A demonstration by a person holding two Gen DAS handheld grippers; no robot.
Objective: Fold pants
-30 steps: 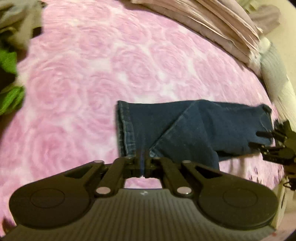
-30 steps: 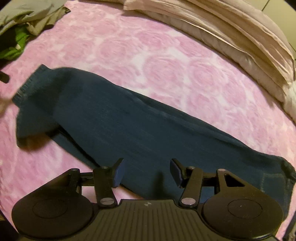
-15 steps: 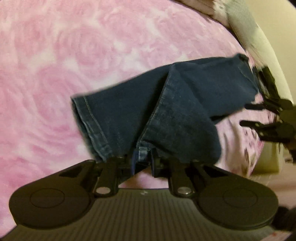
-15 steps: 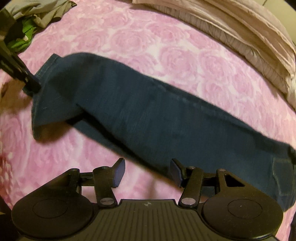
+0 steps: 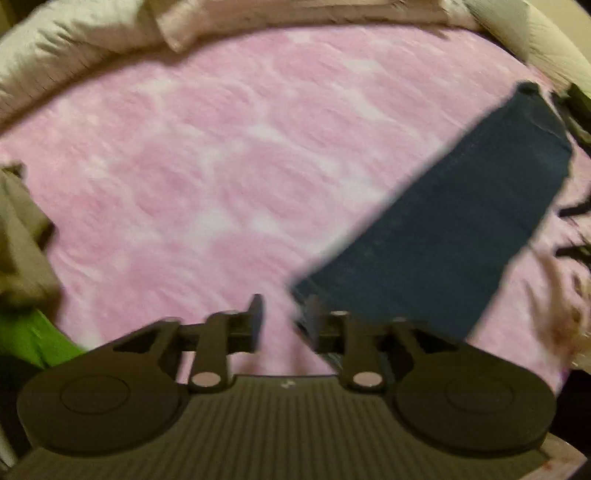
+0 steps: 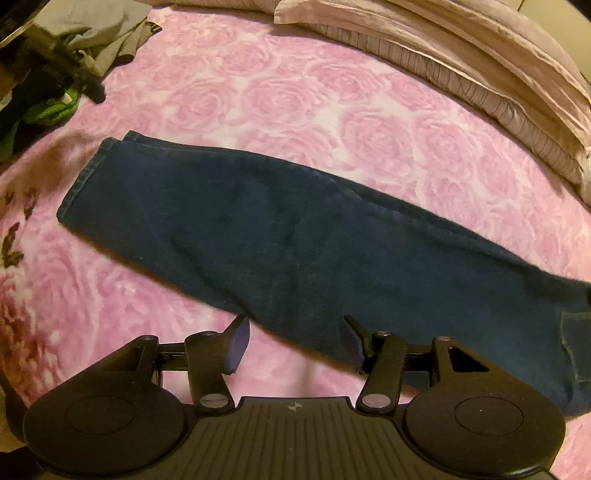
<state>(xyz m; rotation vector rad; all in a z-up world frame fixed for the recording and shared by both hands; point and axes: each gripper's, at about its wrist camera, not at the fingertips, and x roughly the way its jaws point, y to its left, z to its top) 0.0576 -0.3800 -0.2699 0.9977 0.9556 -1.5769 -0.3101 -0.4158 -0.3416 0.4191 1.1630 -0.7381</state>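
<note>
Pants (image 6: 295, 251): dark blue denim, laid flat in one long strip across the pink rose-patterned blanket (image 6: 288, 96); hem end toward the clothes heap, wider end running off toward the opposite edge of the right wrist view; a pocket seam shows at that wider end.

Right gripper (image 6: 293, 343): fingers (image 6: 236, 345) spread wide apart, holding nothing; poised just at the near edge of the pants, one finger against the cloth edge as seen, contact uncertain.

Left gripper (image 5: 282, 319): fingers (image 5: 255, 314) parted, nothing between them; just beside the hem end of the pants (image 5: 436, 236); view blurred.

Pillows (image 6: 461, 48): pale, stacked along the far side of the blanket from the pants.

Clothes heap (image 6: 85, 33): grey and green garments, beyond the hem end of the pants, well apart from it; the left gripper appears in front of it in the right wrist view.
</note>
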